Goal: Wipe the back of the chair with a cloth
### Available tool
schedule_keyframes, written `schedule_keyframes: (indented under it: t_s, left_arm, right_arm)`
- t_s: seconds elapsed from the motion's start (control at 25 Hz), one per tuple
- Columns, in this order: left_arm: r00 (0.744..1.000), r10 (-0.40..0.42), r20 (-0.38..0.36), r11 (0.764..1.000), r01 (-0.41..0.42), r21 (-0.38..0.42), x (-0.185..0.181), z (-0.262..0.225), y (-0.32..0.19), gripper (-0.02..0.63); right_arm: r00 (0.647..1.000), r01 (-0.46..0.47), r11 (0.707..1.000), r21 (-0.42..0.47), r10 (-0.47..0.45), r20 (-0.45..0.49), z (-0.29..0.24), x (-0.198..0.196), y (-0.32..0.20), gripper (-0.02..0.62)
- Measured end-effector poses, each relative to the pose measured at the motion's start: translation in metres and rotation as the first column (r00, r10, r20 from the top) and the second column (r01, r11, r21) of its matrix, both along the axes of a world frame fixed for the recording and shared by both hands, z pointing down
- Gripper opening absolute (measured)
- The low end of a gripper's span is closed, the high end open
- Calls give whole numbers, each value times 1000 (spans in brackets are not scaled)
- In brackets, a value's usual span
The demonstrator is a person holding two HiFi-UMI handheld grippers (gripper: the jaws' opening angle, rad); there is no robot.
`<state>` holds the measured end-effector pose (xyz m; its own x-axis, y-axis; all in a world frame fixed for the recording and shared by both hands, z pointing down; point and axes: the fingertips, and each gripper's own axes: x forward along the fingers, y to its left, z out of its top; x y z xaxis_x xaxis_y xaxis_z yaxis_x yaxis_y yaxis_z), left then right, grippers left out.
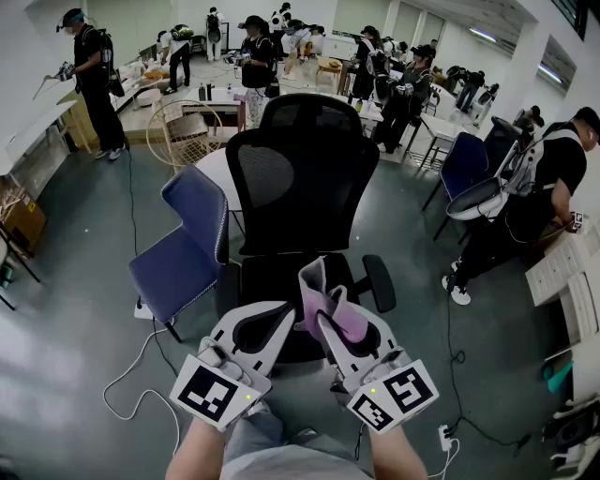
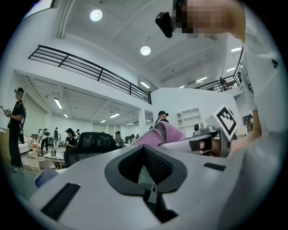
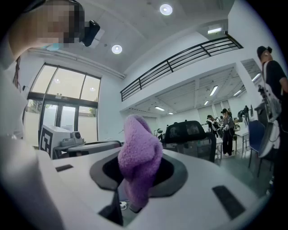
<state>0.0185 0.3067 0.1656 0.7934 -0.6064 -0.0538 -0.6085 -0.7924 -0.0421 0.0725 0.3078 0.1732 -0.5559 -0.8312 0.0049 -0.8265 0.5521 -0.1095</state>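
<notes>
right tongs (image 1: 323,307) clamped on the purple cloth (image 3: 138,157). left tongs (image 1: 270,326) closed together, empty. the chair back (image 1: 302,183) stands upright on the far side, straight ahead, well apart from the cloth. likely next move: advance right tongs forward.

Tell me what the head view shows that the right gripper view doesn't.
Only the head view: the seat and armrest of the black chair. Only the right gripper view: tall windows, ceiling lights, a balcony railing. Both: the purple cloth clamped in the right gripper, the chair's mesh back ahead, not yet touched, and the left gripper alongside.
</notes>
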Motion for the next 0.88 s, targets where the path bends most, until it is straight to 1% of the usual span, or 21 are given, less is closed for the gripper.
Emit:
schedule_keyframes:
  t_s: [0.32,0.68,0.88]
  left_arm:
    - [1000,11,-18,1000,-11,-4,0,0,6,11]
    - [1000,16,-18,1000,-16,-4,-15,-2,-10,11]
    - [1000,14,-27,1000,-14,5,-29,-2,-25,11]
  right_arm:
    - [1000,6,1000,11,-6,-6,-1,-4,7,121]
    - [1000,-7,1000,4,7,-2,-1,-19,-8,121]
    - [999,-12,1000,15,11,48,-3,-29,-23,123]
